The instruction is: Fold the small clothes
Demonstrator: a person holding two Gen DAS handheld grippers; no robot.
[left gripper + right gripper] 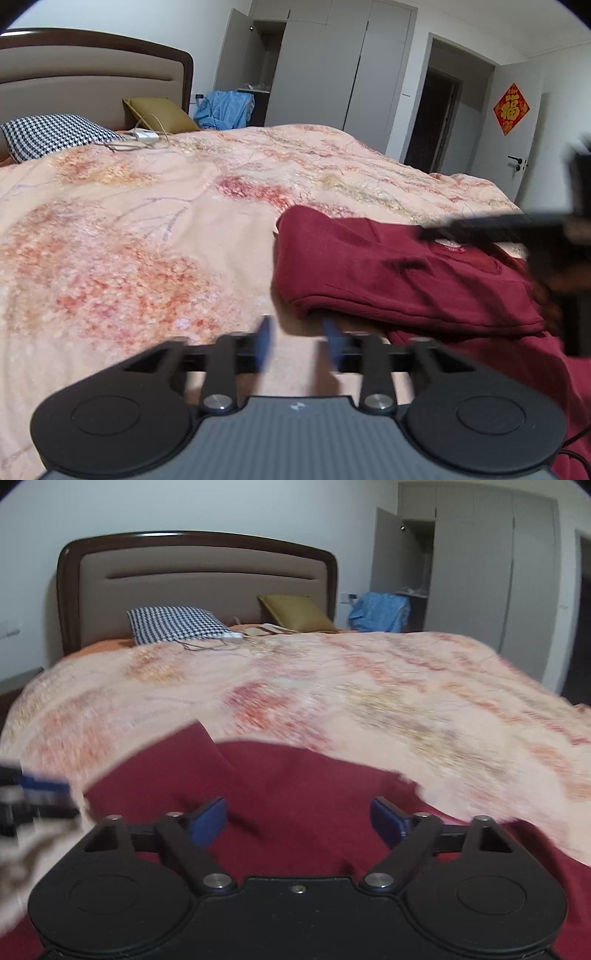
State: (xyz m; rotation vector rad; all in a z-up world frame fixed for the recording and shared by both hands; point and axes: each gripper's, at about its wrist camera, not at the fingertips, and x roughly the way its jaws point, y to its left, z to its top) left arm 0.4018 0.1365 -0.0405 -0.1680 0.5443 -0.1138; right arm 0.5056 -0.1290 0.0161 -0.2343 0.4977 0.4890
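Observation:
A dark red garment (391, 273) lies partly folded on the floral bedspread (155, 221), at the right of the left wrist view. My left gripper (299, 339) is open and empty, its blue fingers just short of the garment's near left fold. My right gripper (299, 821) is open and empty, low over the red garment (295, 790). The right gripper also shows blurred at the right edge of the left wrist view (517, 229), over the garment. The left gripper's blue fingertip (44, 784) shows at the left edge of the right wrist view.
A checked pillow (173, 626) and an olive pillow (295, 613) lie by the headboard (199, 572), with a white charger and cable (146, 136) near them. A blue cloth (225, 109) hangs by the grey wardrobe (332, 62). A door (517, 122) is at the right.

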